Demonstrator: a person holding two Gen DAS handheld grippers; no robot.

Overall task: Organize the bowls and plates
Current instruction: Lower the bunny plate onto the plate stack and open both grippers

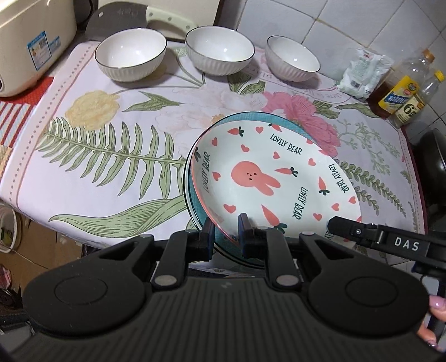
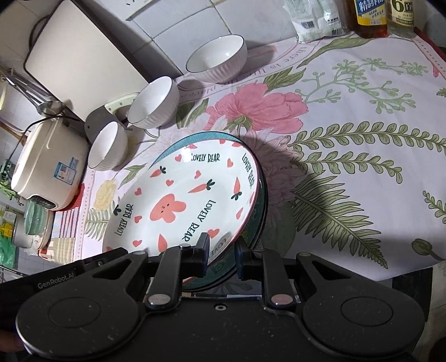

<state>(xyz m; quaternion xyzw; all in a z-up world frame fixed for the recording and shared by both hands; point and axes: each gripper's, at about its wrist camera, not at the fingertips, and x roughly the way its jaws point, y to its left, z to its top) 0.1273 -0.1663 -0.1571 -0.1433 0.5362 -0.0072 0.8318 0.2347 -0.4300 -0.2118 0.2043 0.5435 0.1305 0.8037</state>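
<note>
A white "Lovely Bear" plate (image 1: 267, 178) with a pink rabbit lies stacked on a teal-rimmed plate (image 1: 251, 118) at the near edge of the floral tablecloth (image 1: 111, 167). My left gripper (image 1: 226, 236) is shut on the near rim of the plate stack. My right gripper (image 2: 222, 257) is shut on the rim of the same stack (image 2: 195, 195) from the other side; its body (image 1: 390, 242) shows in the left wrist view. Three white ribbed bowls (image 1: 131, 54) (image 1: 220, 50) (image 1: 292, 60) stand in a row at the back; they also show in the right wrist view (image 2: 217, 58).
A cream rice cooker (image 1: 30, 47) stands at the back left, with a cleaver (image 1: 133, 19) and a cutting board (image 2: 80, 55) behind the bowls. A white packet (image 1: 362, 72) and oil bottles (image 1: 401, 89) stand at the back right. A dark pan (image 1: 432, 156) sits off the right edge.
</note>
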